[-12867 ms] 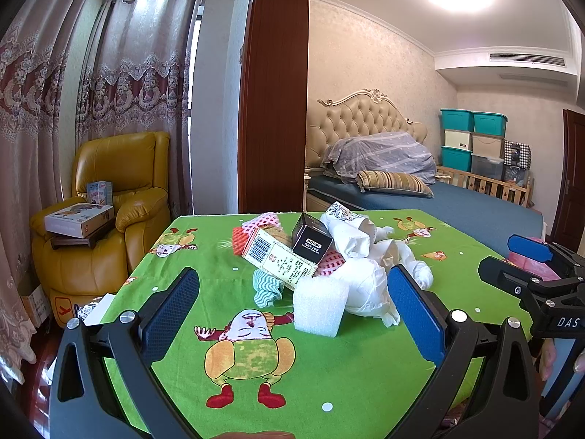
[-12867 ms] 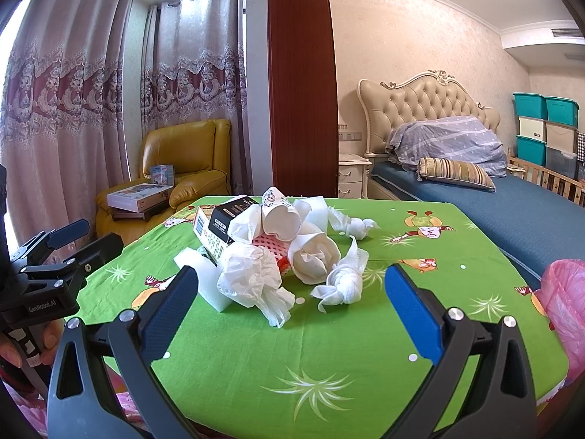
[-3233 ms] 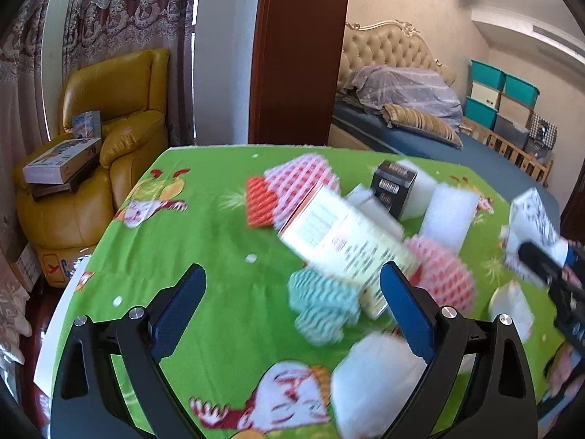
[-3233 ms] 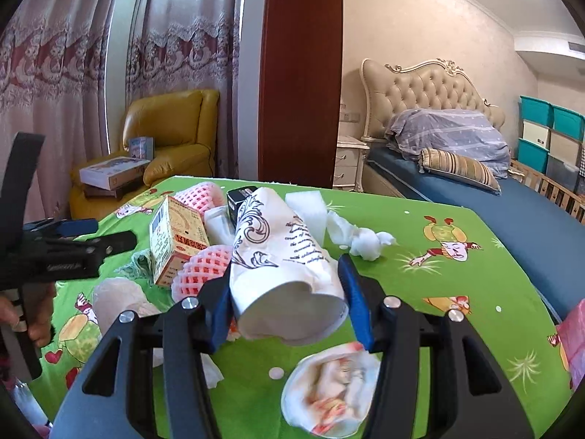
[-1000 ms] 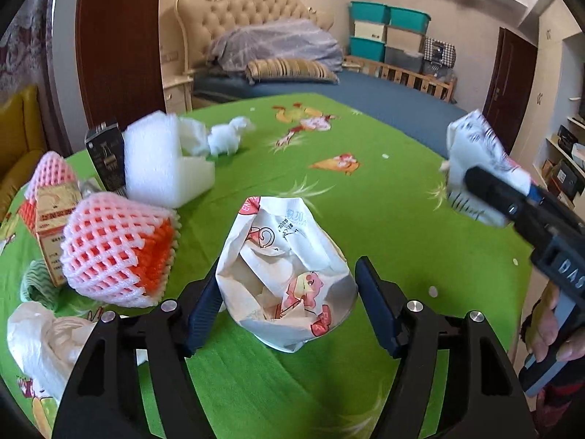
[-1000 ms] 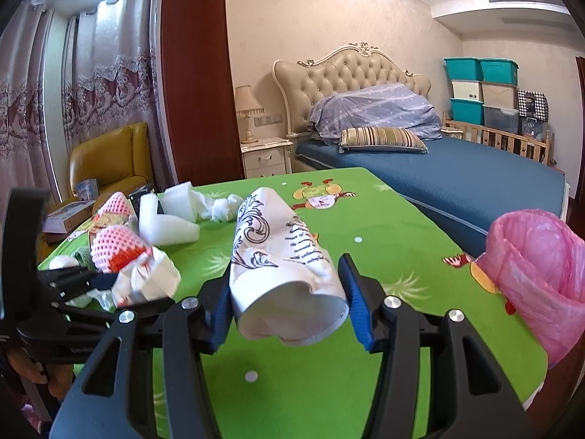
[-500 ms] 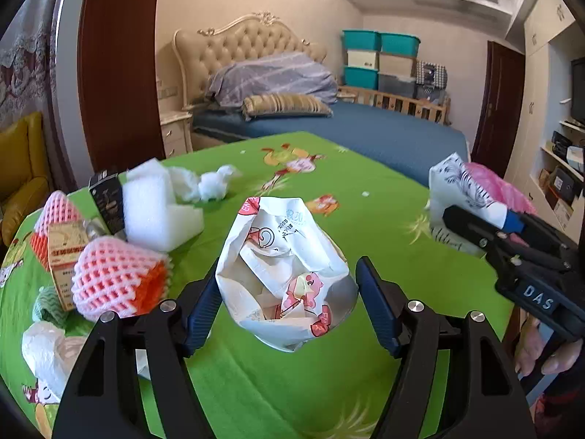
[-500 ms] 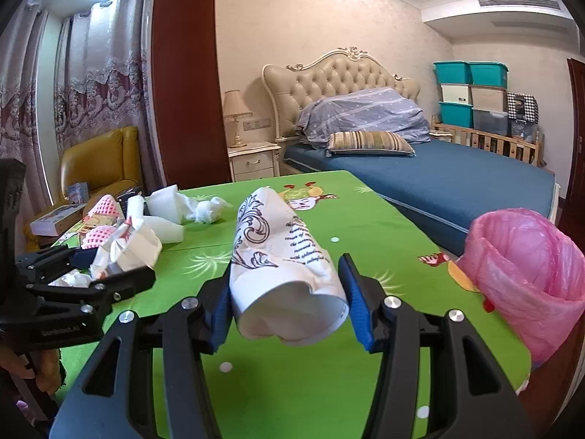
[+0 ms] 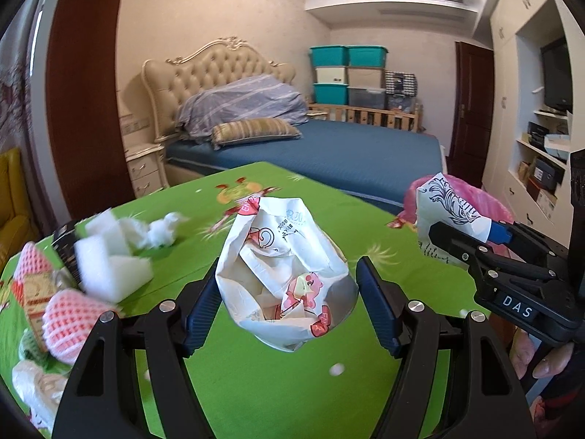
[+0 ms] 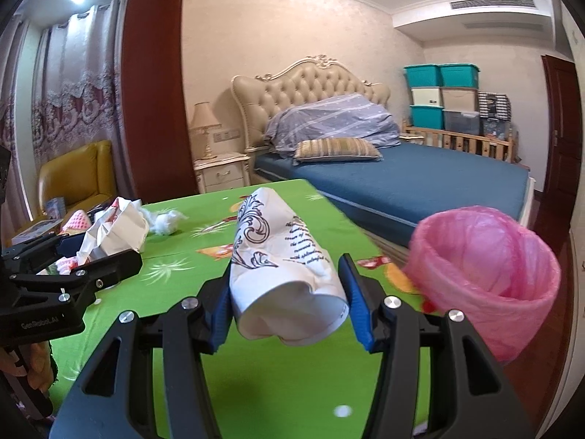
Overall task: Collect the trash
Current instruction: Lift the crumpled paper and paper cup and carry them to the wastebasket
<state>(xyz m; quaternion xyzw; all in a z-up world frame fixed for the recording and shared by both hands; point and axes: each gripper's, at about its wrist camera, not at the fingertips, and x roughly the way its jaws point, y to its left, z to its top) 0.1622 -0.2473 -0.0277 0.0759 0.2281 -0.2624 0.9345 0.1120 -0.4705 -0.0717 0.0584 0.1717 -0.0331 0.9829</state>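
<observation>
Bedroom setting: a bed with a blue sheet and tufted headboard stands at the far side, with teal and beige storage boxes stacked at its far right. On the near side I work over a table covered by a green cartoon-print cloth.

Off the table's right edge stands a bin lined with a pink bag, mouth open and facing up. It sits just beside the table, to the right of my right gripper.

Loose trash remains at the far left of the table: a white foam block, a pink foam net sleeve, a printed carton that is partly hidden, and a wad of white tissue. These items are blurred, so finer detail cannot be read.

My left gripper is clamped on a crumpled white wrapper with pink cartoon print. Both blue pads press its sides, and the wrapper is clear of the cloth.

My right gripper is clamped on a squashed white paper cup with black scroll print. The cup lies lengthwise between the pads, rim end toward the camera, and is held above the cloth near the table's right edge, just left of the bin.

A hand shows on the right gripper's handle.
</observation>
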